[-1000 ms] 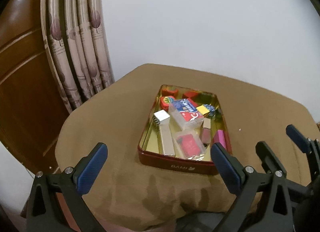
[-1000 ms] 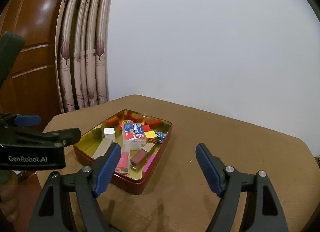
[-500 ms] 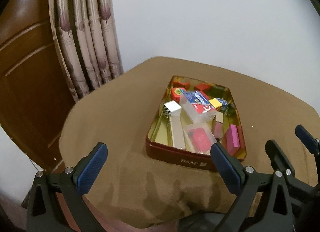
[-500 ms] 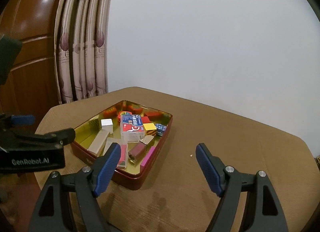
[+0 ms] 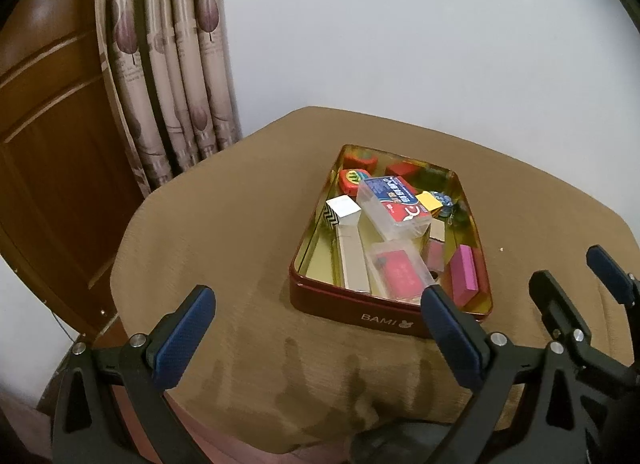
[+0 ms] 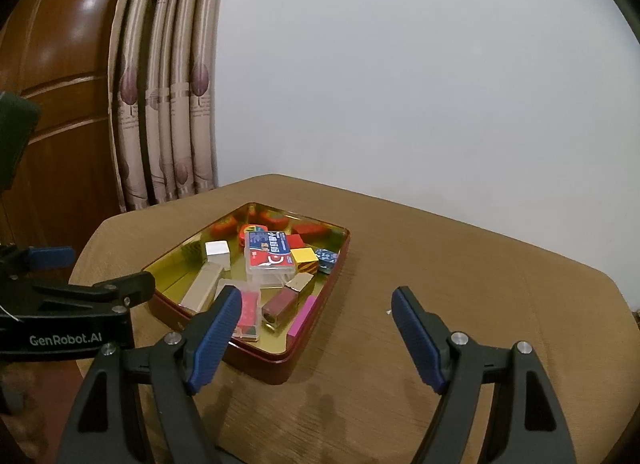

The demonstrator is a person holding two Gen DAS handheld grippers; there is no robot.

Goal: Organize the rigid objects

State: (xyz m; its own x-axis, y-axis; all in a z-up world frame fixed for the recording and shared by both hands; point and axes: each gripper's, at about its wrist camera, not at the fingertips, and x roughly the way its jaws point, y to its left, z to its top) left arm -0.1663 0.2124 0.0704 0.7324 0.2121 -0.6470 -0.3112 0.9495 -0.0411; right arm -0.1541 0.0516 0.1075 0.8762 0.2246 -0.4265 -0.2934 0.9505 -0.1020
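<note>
A dark red tin (image 5: pixel 360 306) with a gold inside stands on the brown cloth and holds several small rigid things. Among them are a clear box with a blue and red card (image 5: pixel 394 202), a white cube (image 5: pixel 342 214), a long beige block (image 5: pixel 352 260), a clear case with a red card (image 5: pixel 400 270) and a pink block (image 5: pixel 464 274). My left gripper (image 5: pixel 318 334) hovers open near the tin's front wall, holding nothing. My right gripper (image 6: pixel 316 332) is open and empty to the right of the tin (image 6: pixel 260 366). Each gripper shows in the other's view, the right gripper (image 5: pixel 576 280) and the left gripper (image 6: pixel 96 270).
The brown-covered table (image 6: pixel 460 264) ends in a rounded front edge close under both grippers. A patterned curtain (image 5: pixel 176 76) and a wooden door (image 5: pixel 52 136) stand at the left, and a white wall (image 6: pixel 400 84) behind. Bare cloth lies on both sides of the tin.
The left wrist view has drifted a little, so the tin sits slightly further right in it. Nothing in the tin has moved. Both grippers stay open.
</note>
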